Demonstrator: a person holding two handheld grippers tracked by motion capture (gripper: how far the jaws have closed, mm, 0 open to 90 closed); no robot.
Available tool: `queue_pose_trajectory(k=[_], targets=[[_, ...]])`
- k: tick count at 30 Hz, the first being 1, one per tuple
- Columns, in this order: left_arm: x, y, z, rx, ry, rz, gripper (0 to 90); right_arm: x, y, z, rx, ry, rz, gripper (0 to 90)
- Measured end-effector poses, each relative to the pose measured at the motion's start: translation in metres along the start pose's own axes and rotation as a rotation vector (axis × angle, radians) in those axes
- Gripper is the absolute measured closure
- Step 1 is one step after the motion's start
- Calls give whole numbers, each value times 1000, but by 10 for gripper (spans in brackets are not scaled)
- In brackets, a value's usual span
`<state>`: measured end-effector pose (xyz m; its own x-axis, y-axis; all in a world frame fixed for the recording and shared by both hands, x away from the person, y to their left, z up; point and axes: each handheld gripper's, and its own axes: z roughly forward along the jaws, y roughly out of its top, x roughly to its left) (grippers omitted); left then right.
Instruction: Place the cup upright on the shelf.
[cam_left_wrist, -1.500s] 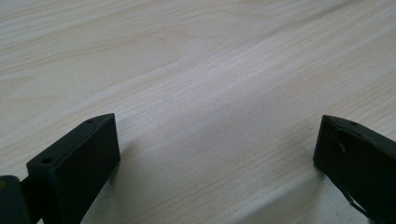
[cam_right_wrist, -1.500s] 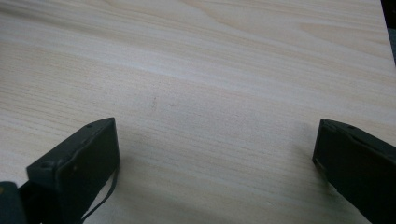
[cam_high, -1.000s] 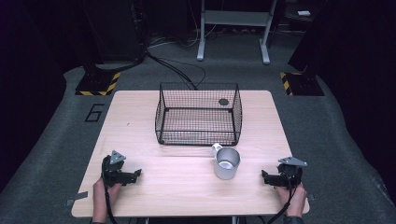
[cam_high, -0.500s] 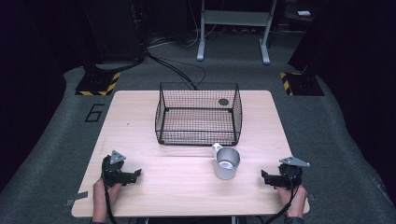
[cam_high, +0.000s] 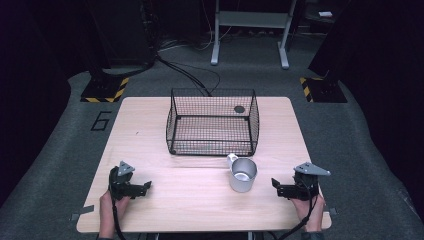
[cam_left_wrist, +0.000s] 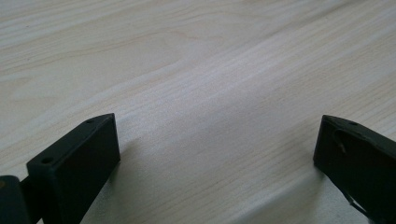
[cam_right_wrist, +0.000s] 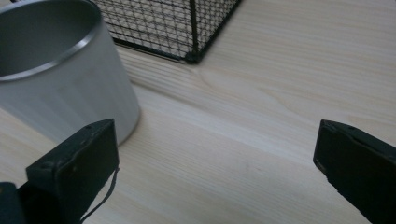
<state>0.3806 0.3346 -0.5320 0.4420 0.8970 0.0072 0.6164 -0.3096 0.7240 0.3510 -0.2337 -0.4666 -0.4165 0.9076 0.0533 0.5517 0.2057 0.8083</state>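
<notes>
Nothing has visibly moved since the earlier frames: the left claw (cam_high: 141, 187) and right claw (cam_high: 276, 187) stay low at the near corners of the wooden table (cam_high: 150, 125), each held in one hand, their jaws spread wide apart and clamped on nothing. One metal cup (cam_high: 243, 175) stands upright between them, nearer the right claw and just in front of the single black wire basket (cam_high: 212, 122), its handle turned toward the basket. In the right gripper view the cup (cam_right_wrist: 56, 79) sits close beside one jaw, not between the two. One small dark disc (cam_high: 239, 109) lies in the basket's far right corner.
</notes>
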Motion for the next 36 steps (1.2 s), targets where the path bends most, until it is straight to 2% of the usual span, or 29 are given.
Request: queue_pose_trajectory(k=[2, 4, 5, 8, 9, 13, 15, 16, 24, 27, 31, 36], targets=[[0, 0, 0, 6, -1, 7, 3, 3, 3, -2, 0, 8, -7, 0], [0, 0, 0, 0, 0, 0, 3, 12, 11, -6, -20, 46, -15, 0], [0, 0, 0, 0, 0, 0, 3, 12, 11, -6, -20, 46, -15, 0], [0, 0, 0, 5, -1, 6, 3, 24, 21, -7, -34, 100, -44, 0], [0, 0, 0, 5, -1, 6, 3, 24, 21, -7, -34, 100, -44, 0], [0, 0, 0, 0, -1, -4, 3, 42, 35, -1, -42, 169, -84, 0], [0, 0, 0, 1, -1, -3, 3, 46, 37, 2, -41, 183, -91, 0], [0, 0, 0, 1, -1, -2, 3, 54, 42, 8, -24, 200, -111, 0], [0, 0, 0, 8, -3, 6, 3, 73, 51, 31, 24, 237, -159, 0], [0, 0, 0, 7, -2, 6, 3, 81, 54, 41, 49, 244, -191, 0], [0, 0, 0, 2, -1, -1, 3, 84, 55, 49, 64, 235, -211, 0], [0, 0, 0, 1, -1, -2, 3, 85, 53, 57, 92, 228, -210, 0]])
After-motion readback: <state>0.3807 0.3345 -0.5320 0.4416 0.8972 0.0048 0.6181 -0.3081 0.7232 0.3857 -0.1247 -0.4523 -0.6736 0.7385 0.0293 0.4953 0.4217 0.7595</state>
